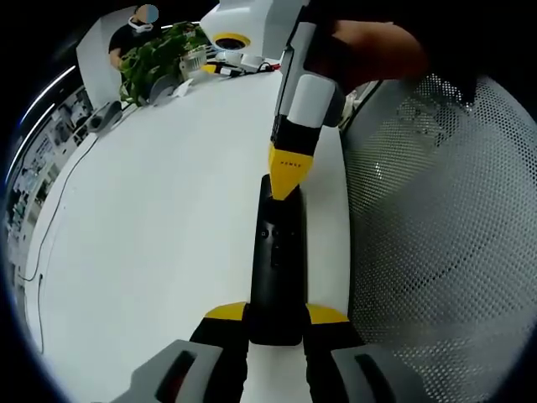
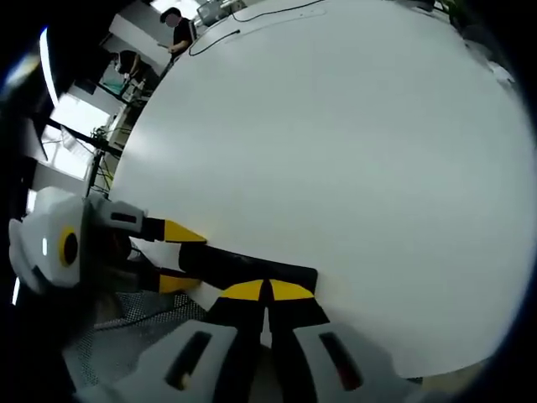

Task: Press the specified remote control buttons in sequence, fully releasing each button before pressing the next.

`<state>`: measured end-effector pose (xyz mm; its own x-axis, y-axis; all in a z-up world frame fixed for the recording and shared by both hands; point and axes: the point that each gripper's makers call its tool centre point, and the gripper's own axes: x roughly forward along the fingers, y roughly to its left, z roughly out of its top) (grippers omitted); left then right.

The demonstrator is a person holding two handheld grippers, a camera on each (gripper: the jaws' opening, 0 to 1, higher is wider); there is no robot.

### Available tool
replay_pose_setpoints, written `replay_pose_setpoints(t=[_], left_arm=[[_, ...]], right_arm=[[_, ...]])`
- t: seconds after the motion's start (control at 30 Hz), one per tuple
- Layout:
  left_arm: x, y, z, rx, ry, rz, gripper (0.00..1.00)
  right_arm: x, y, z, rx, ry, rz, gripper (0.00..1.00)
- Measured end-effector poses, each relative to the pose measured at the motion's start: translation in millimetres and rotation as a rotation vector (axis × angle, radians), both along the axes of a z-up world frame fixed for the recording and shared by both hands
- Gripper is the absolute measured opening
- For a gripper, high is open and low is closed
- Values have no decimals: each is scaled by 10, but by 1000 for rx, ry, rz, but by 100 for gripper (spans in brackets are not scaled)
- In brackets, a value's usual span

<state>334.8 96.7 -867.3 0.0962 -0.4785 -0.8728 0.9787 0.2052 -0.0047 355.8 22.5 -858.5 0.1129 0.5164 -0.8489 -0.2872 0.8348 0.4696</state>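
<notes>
The black remote [image 1: 277,269] lies flat on the white desk [image 1: 151,235], its long axis running straight away from the left tool [image 1: 276,317]. That tool's two yellow-tipped jaws stand on either side of the remote's near end, clamped on it and steadying it. At the remote's far end, the right tool [image 1: 289,180] comes down from above with its jaws together into one yellow point, the tip resting on or just over the remote's top face; I cannot tell whether it touches. So the pressing tool works from the far end, and any next button nearer the left tool would call for a shift along the remote's length.

In the right gripper view the shut tool [image 2: 267,290] sits over the remote [image 2: 252,270], with the left tool [image 2: 172,256] gripping its other end.

Count: one remote, two tools. Beyond the remote, a leafy plant [image 1: 155,54] stands at the desk's far edge; beside the remote rises a white mesh panel [image 1: 445,218].
</notes>
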Motion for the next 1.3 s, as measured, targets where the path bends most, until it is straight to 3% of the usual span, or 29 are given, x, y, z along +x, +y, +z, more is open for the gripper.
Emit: replay_pose_setpoints(t=[0.3, 0.7, 0.9, 1.0, 1.3], left_arm=[[1, -6, 3, 2, 0, -3, 25], [6, -13, 5, -3, -4, -6, 25], [5, -17, 6, -3, -5, -3, 25], [4, -21, 5, -4, -6, -3, 25], [-2, -37, 6, -5, -8, -3, 25]], right_arm=[[-8, 25, -6, -58, -58, 78, 0], [-3, 6, -7, -51, -46, 63, 0], [9, -9, -4, -20, -19, 23, 0], [42, 24, 29, 17, -34, -6, 0], [49, 122, 27, 33, -67, 21, 0]])
